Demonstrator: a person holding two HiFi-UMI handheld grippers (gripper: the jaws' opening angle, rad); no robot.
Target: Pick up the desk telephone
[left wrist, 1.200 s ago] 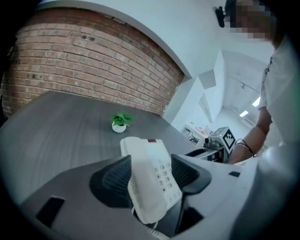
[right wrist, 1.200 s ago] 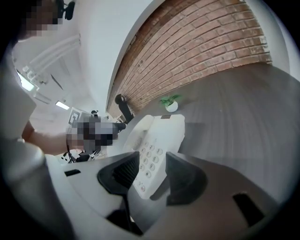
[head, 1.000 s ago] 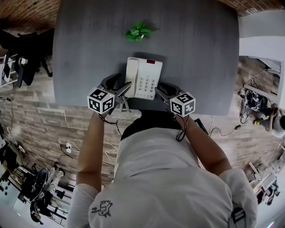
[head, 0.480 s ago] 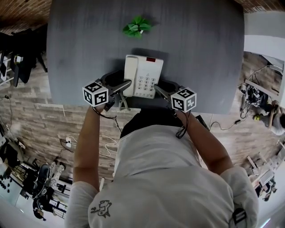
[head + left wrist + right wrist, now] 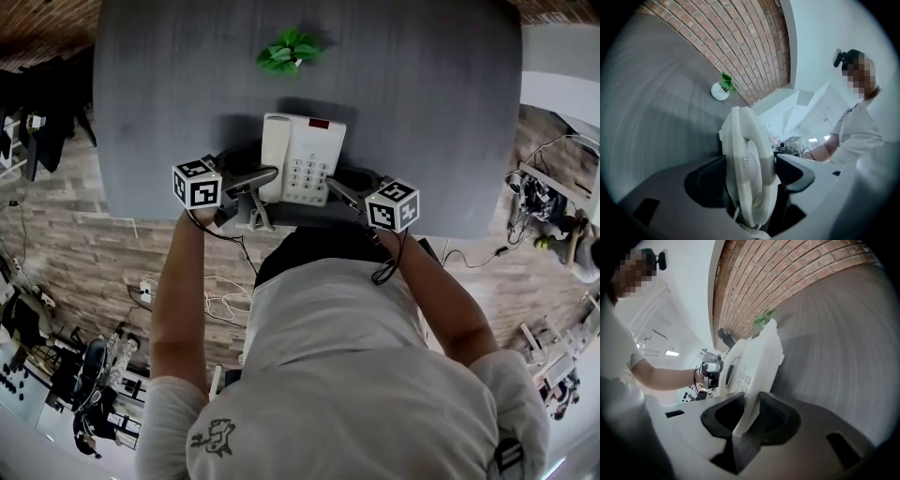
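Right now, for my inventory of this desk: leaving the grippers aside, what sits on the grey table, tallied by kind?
desk telephone: 1
potted plant: 1
Total: 2

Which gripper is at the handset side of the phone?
The left gripper: its jaws, just opening, straddle the handset; the right gripper's, just closing, straddle the telephone's keypad edge.
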